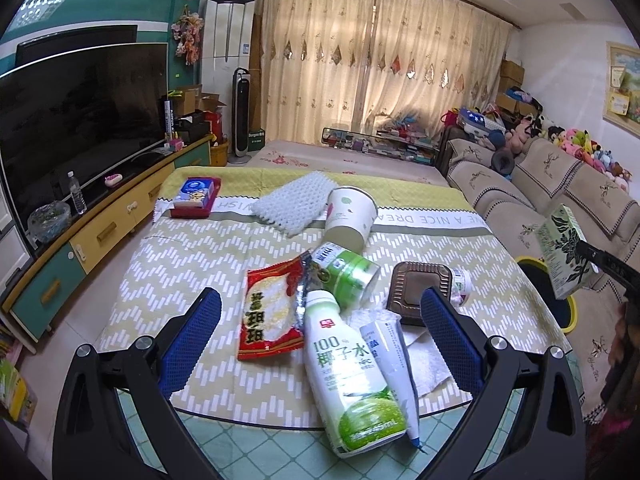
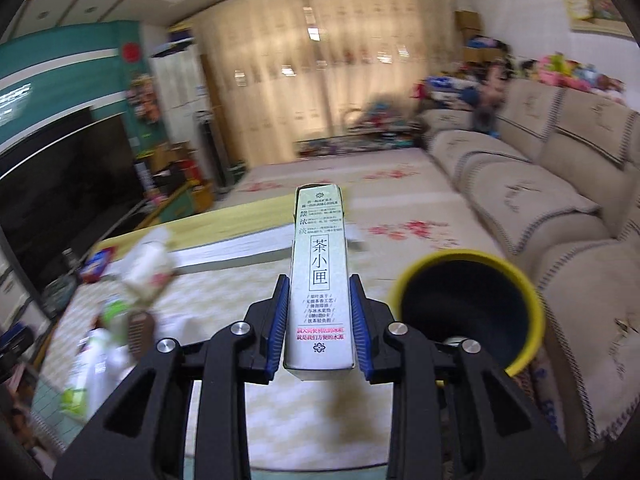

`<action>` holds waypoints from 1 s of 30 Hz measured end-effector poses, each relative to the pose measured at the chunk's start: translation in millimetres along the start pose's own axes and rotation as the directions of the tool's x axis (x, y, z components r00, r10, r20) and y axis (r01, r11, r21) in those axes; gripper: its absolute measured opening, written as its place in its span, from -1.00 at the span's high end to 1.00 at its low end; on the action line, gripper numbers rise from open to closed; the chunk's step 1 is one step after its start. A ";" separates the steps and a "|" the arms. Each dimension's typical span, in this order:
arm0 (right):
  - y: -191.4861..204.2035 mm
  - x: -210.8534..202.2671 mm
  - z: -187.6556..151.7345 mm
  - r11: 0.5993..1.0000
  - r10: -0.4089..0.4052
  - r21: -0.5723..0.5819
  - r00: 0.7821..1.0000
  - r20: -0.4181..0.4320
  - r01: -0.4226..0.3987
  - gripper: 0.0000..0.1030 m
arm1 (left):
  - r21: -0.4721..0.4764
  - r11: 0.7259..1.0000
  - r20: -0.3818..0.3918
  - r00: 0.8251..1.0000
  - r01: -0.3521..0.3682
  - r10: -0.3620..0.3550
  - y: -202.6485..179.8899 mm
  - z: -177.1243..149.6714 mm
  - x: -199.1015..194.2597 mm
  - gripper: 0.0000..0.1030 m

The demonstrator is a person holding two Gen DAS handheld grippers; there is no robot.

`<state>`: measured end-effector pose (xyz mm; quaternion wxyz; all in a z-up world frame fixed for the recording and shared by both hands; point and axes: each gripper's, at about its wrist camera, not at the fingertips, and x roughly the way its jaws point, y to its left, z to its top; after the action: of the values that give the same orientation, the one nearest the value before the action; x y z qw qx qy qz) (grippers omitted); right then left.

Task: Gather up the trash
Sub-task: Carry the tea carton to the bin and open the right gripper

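The white and green bottle near the bench's front edge says "100% 椰子水". The tablecloth band toward the far edge reads "A NICE DREAM", upside down. The tea carton says "茶小匣" on its narrow side.

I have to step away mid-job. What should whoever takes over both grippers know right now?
Right hand-held gripper: shut on the tea box, beside the yellow-rimmed bin, not yet dropped in.
Left hand-held gripper: open, empty, above the coconut water bottle.
Still on the table: snack wrapper, green can, paper cup, tube, brown tray, tissues.
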<state>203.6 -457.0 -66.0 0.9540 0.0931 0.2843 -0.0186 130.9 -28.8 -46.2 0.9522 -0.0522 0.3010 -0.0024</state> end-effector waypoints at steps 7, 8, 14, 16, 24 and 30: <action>-75.0 50.2 7.4 0.987 -0.139 0.076 0.988 -0.075 0.144 0.45 | 0.029 1.000 -0.025 1.000 0.009 -0.008 -14.8 0.1 13.9 -0.91; -84.2 61.6 6.5 0.984 -0.152 0.083 0.984 -0.095 0.160 0.46 | 0.033 0.999 -0.028 1.000 0.010 -0.009 -17.2 0.5 15.9 -0.91; -113.2 120.4 -4.1 0.968 -0.211 0.094 0.958 -0.194 0.233 0.45 | 0.057 0.998 -0.045 0.999 0.014 -0.011 -26.9 0.9 24.3 -0.91; -116.4 129.9 -9.8 0.964 -0.226 0.094 0.952 -0.208 0.249 0.45 | 0.064 0.998 -0.051 0.999 0.013 -0.009 -29.8 1.0 27.6 -0.91; -134.5 148.1 -24.5 0.950 -0.260 0.108 0.936 -0.236 0.291 0.34 | 0.079 0.997 -0.069 0.998 0.015 -0.010 -37.1 -0.7 35.5 -0.91; -125.8 125.4 -25.2 0.955 -0.250 0.107 0.945 -0.212 0.277 0.30 | 0.092 0.996 -0.072 0.997 0.017 -0.011 -40.9 -3.8 34.3 -0.91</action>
<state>283.9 -573.6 -176.1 0.9017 0.1200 0.3848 -0.1562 157.9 -71.1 -64.8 0.9422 -0.0101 0.3340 -0.0249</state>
